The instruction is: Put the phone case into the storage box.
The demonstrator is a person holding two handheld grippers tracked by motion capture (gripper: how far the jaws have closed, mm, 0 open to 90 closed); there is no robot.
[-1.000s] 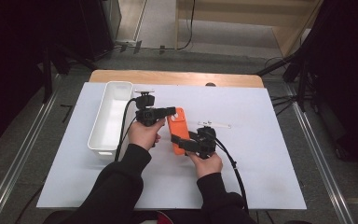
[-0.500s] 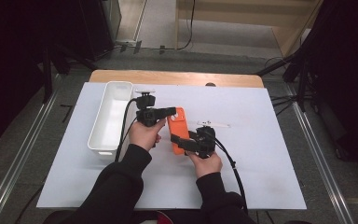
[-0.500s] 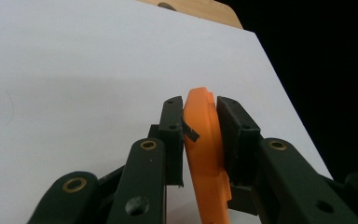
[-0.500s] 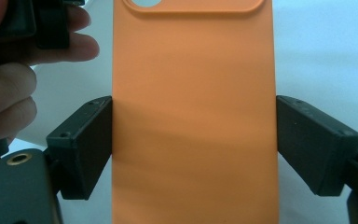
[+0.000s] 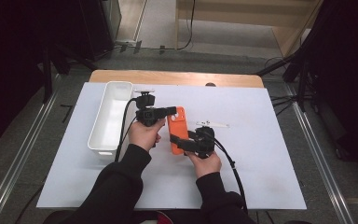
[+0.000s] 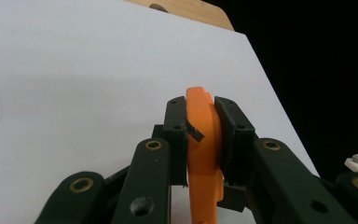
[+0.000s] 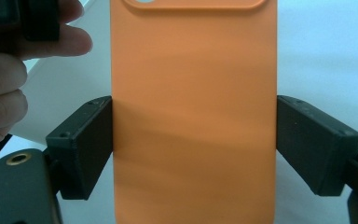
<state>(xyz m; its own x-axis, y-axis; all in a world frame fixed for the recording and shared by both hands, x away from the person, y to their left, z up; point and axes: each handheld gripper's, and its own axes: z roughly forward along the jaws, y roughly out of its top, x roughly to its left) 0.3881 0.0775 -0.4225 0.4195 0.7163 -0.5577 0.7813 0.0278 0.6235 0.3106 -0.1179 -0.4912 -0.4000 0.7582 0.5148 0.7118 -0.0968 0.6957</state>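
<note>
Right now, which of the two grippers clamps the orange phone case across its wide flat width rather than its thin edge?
The right gripper: its jaws press on the two long sides of the orange phone case. The left gripper pinches the case's thin edge.

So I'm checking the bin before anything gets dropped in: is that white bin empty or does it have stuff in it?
Empty: the high view shows the white bin with only a bare white inside.

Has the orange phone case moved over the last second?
No. In the high view the case sits at the same spot beside the white bin, held between the left gripper and right gripper.
</note>
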